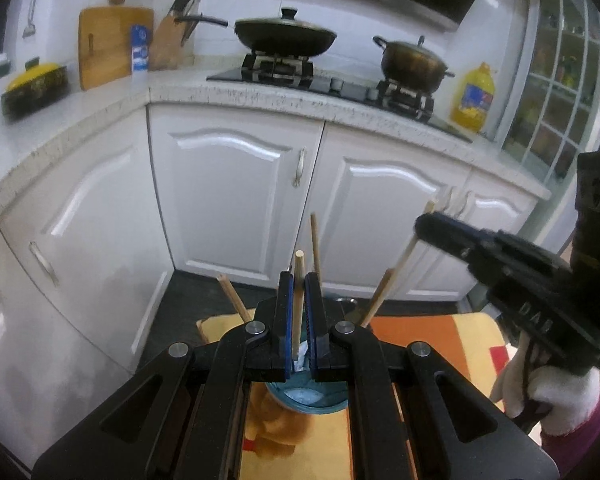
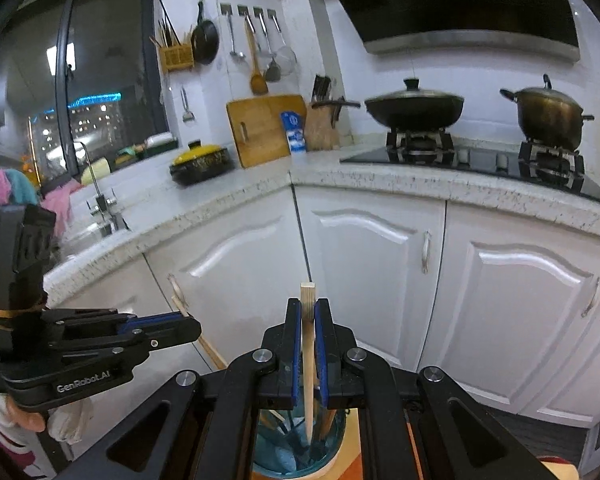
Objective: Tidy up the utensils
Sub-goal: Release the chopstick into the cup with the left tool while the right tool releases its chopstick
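Observation:
My left gripper (image 1: 299,280) is shut on an upright wooden chopstick (image 1: 298,312) whose lower end reaches into a teal cup (image 1: 320,404) just below the fingers. Two more chopsticks (image 1: 231,299) lean out of the cup. My right gripper (image 1: 426,226), held by a white-gloved hand (image 1: 548,396), comes in from the right, shut on a slanted chopstick (image 1: 404,258). In the right wrist view the right gripper (image 2: 308,304) clamps its square-ended chopstick (image 2: 309,344) above the teal cup (image 2: 332,436). The left gripper (image 2: 194,326) is at lower left with its chopstick (image 2: 210,350).
The cup stands on an orange and yellow cloth (image 1: 432,336). White cabinet doors (image 1: 236,196) and a speckled counter (image 1: 260,94) lie ahead. On it are a wok (image 1: 285,36), a pot (image 1: 414,62), an oil bottle (image 1: 473,98), a cutting board (image 1: 108,46) and a sink tap (image 2: 96,196).

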Demonstrator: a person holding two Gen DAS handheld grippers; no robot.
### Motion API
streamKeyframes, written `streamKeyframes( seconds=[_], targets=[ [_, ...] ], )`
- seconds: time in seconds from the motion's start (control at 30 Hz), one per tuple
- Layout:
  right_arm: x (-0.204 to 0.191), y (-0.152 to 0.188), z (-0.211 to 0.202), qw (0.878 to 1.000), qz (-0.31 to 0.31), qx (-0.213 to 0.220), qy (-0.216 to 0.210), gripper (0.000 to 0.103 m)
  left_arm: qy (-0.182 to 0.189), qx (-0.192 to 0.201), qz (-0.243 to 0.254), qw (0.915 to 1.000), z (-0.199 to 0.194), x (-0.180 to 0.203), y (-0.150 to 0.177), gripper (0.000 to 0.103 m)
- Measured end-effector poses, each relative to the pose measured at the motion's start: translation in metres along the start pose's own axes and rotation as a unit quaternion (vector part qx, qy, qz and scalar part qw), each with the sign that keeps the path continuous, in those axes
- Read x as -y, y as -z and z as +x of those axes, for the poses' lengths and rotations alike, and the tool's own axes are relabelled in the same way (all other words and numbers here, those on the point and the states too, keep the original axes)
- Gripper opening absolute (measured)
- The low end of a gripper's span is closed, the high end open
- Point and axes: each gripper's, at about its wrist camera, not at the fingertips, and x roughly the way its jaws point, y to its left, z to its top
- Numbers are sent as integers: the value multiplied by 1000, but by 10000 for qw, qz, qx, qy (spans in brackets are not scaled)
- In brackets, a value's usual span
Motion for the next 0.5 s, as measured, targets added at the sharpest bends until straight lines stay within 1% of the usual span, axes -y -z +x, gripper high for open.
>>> streamKeyframes(
  seconds=[0.33,0.43,0.5],
  targets=[
    [21,46,40,9959,352,-815,-164,6,1,-418,-108,9991,37,3,25,4],
    [30,51,39,9941,603,-848,-301,6,-43,-394,-120,9991,37,3,28,4],
    [32,52,38,9933,666,-902,-287,7,-21,-404,-154,9991,37,4,28,4]
  ],
)
